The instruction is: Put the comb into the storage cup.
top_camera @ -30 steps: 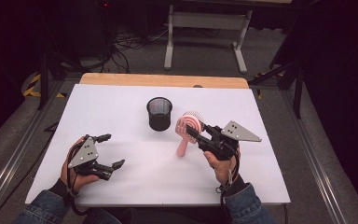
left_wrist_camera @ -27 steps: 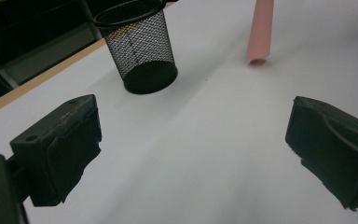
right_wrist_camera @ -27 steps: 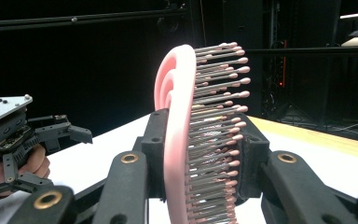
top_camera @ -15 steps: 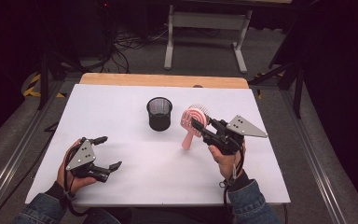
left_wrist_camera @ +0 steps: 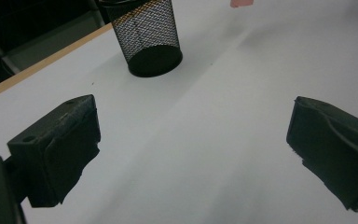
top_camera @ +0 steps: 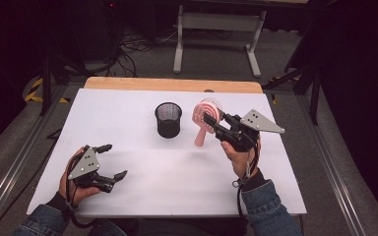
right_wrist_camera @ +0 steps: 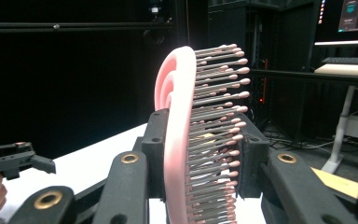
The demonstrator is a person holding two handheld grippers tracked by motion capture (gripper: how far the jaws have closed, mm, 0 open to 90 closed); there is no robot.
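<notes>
Upright, pink hairbrush [top_camera: 204,120], round head, pale-tipped bristles [right_wrist_camera: 214,140]

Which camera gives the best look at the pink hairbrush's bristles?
The right gripper view: the hairbrush sits close up, bristles clear, clamped between the jaws. The high view shows it whole but small; the left gripper view catches a pink tip.

White desk [top_camera: 177,162] brightly and evenly lit from above; surroundings fall off to near black. Shadows on desk soft and faint; mesh cup [top_camera: 168,119] casts only small dark patch at base. High view slightly soft, grainy in dark areas. Left gripper view: near jaws blurred, desk washed pale. Right gripper view: pink brush [right_wrist_camera: 186,135] sharp, background dim, possibly monitor glow top right.
</notes>
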